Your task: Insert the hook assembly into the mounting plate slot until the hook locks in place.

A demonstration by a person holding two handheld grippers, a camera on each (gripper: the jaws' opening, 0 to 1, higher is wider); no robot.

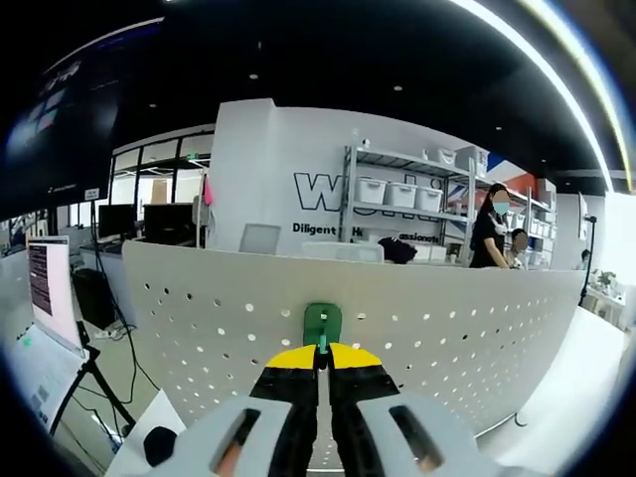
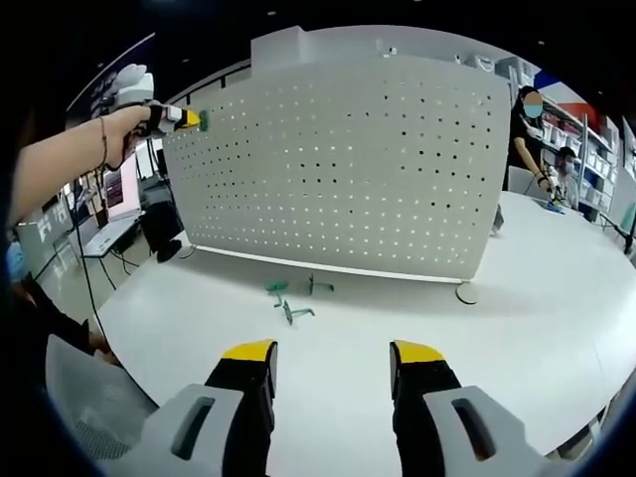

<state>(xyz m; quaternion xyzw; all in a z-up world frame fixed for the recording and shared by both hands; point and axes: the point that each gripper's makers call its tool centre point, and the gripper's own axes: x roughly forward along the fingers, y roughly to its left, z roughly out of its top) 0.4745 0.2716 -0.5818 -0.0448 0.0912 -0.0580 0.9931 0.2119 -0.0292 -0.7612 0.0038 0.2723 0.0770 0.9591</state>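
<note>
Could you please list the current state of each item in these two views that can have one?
Left gripper: jaws shut on the green plastic hook assembly, held up at the white perforated pegboard panel.
Right gripper: jaws open, holding nothing, over the white table.
Three green hook pieces: lying loose on the table before the panel.
White perforated pegboard panel: standing upright.

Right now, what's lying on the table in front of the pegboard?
Three green hooks lie loose on the white table before the pegboard. The left gripper holds another hook against the board's upper edge.
</note>
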